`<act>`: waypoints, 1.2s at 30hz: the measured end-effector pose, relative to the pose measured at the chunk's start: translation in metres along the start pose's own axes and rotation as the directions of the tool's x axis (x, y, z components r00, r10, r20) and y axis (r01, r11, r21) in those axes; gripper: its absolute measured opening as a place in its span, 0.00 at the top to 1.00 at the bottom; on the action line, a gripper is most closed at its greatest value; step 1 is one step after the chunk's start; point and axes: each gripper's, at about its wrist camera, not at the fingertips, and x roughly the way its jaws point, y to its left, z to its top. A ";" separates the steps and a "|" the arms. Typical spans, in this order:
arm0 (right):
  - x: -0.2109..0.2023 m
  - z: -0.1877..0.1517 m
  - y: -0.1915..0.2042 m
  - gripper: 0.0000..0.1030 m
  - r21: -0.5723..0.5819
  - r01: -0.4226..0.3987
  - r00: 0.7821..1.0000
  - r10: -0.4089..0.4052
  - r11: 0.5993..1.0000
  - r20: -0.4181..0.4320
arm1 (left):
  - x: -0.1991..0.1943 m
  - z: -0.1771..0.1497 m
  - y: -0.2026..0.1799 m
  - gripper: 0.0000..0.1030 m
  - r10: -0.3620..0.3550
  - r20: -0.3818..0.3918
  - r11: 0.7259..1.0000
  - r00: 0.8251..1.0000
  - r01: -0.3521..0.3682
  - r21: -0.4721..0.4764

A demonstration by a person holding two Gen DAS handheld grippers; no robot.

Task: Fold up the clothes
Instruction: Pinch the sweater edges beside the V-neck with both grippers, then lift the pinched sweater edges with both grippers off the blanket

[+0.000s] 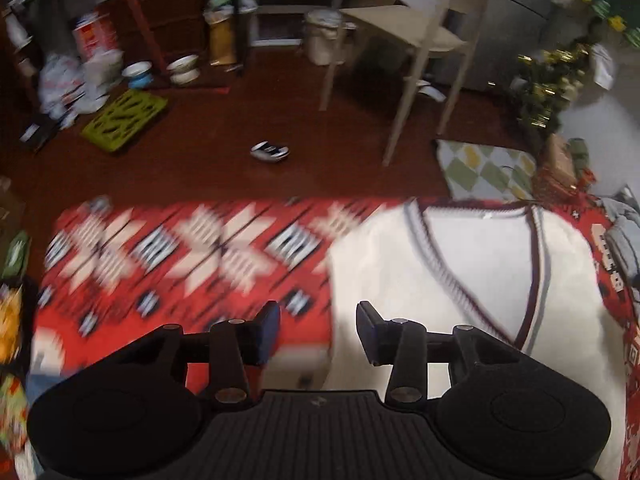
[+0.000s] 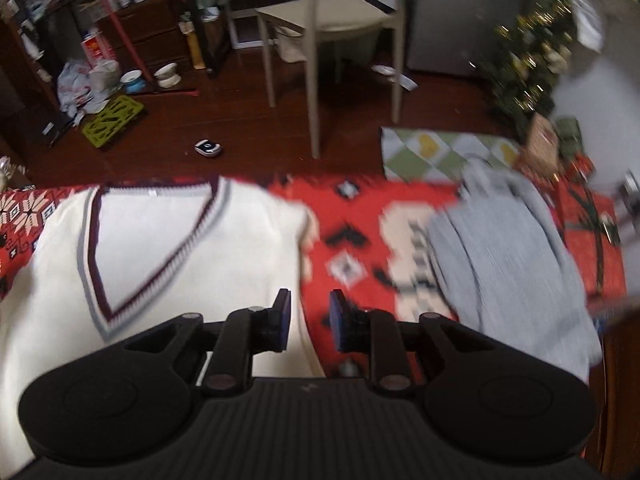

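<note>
Left tool, its two fingers standing well apart and gripping nothing, hovers over the near edge of a surface draped in a red patterned cloth. Ahead and to its right lies a cream V-neck sweater with maroon-and-grey trim, spread flat with the collar toward the far edge. The garment's left side edge falls between the fingers' line of sight, though whether a finger touches the fabric is lost to motion blur. Beyond the far edge stand a pale chair and a dark wooden floor strewn with household clutter.

Right tool, fingers likewise parted and empty, hangs above the near edge where the sweater's right side edge meets the red cloth. The sweater fills the left half of this view, body smooth, no sleeves showing on top. Toward the right edge of the surface sits a grey garment, bunched and rumpled rather than squared.

By the look of it, the cream sweater shows a tidy rectangular outline that would suit either a piece laid out flat for folding or one with its sides already tucked under; the pictures do not settle which. The grey garment appears unfolded, so some folding work evidently remains on this surface.
</note>
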 end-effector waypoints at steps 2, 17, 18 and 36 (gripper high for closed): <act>0.016 0.016 0.006 0.78 -0.026 -0.007 1.000 0.007 1.000 -0.003 | 0.019 0.013 -0.004 0.61 -0.014 -0.009 0.999 1.000 0.014 0.029; 0.109 0.077 0.025 0.83 -0.146 -0.068 0.995 0.057 0.987 -0.081 | 0.080 0.042 -0.014 0.89 -0.061 -0.109 0.987 0.992 0.076 0.140; 0.110 0.078 0.025 0.93 -0.144 -0.072 0.995 0.061 0.987 -0.082 | 0.079 0.041 -0.017 0.90 -0.060 -0.108 0.984 0.992 0.077 0.160; 0.086 0.102 0.098 0.81 -0.183 -0.208 0.976 0.217 0.961 0.030 | 0.062 0.050 0.010 0.61 -0.084 0.004 0.996 0.996 0.084 -0.042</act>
